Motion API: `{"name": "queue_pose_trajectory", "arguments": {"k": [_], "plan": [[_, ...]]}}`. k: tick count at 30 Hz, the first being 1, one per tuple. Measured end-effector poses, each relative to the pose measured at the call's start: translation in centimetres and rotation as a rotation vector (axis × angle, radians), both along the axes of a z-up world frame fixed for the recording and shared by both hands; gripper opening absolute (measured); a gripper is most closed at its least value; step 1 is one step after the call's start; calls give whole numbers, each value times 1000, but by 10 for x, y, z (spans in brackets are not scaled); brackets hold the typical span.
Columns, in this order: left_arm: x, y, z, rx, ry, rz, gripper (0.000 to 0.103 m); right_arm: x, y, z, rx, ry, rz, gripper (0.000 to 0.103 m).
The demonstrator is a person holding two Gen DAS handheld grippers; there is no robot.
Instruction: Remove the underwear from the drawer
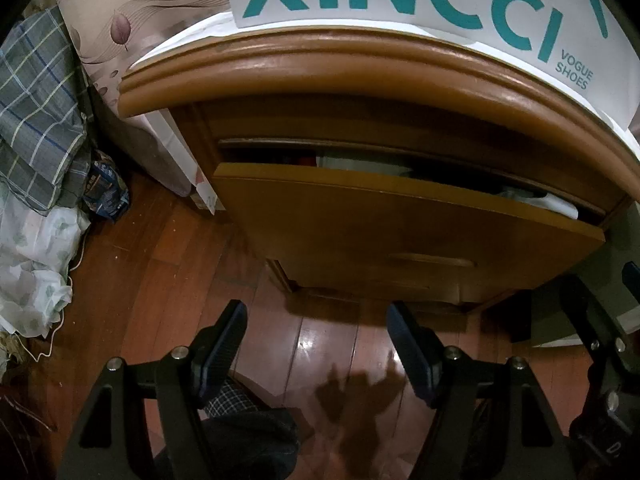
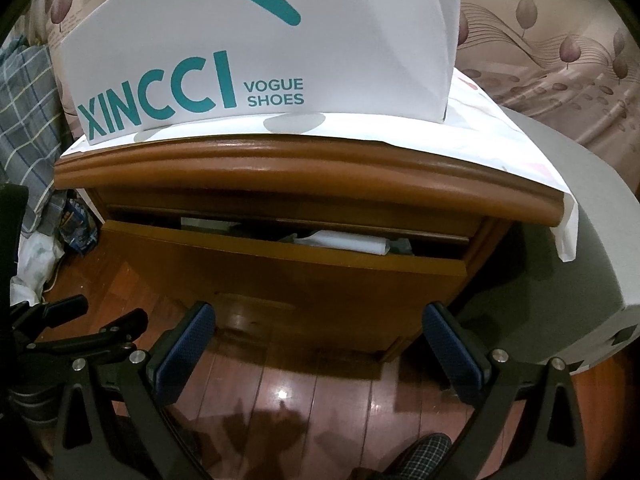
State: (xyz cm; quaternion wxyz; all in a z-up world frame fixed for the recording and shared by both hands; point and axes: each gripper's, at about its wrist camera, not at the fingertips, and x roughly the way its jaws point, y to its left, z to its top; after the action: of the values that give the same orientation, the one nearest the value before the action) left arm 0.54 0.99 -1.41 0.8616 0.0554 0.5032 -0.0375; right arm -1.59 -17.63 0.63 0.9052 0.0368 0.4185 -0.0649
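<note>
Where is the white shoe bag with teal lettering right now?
In both wrist views, the white shoe bag with teal lettering stands on the wooden nightstand, above the partly open drawer.

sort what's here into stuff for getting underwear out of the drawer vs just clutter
For the job:
- drawer, slightly open
- white cloth in it, maybe the underwear
- left tongs, open
- right tongs, open

Lying about:
- shoe bag
- plaid cloth
- blue packet

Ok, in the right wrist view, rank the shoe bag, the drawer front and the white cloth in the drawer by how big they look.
1. Shoe bag, largest.
2. Drawer front, somewhat smaller, though it sits nearer the camera.
3. White cloth, smallest; only a strip shows through the gap.
</note>
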Motion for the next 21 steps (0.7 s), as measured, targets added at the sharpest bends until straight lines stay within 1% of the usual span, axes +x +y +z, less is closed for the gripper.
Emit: {"name": "queue_pose_trajectory", "arguments": {"k": [3,6,9,10,15,21], "plan": [[0,0,0,1,3,1,74,0,0,0,0,0,0,102],[1,1,-2,-14,14,2,74,0,1,0,2,0,-1,102],[2,5,-4,-49,34,9,74,0,1,1,5,1,-5,102],[3,7,-4,-72,45,16,74,0,1,1,6,0,-7,102],[8,25,-3,-218,84,86,74,1,-3,4,21,-11,-24,102],[8,54,-4,-508,91,230,74,-2,-18,12,55,-35,-66,102]]}}
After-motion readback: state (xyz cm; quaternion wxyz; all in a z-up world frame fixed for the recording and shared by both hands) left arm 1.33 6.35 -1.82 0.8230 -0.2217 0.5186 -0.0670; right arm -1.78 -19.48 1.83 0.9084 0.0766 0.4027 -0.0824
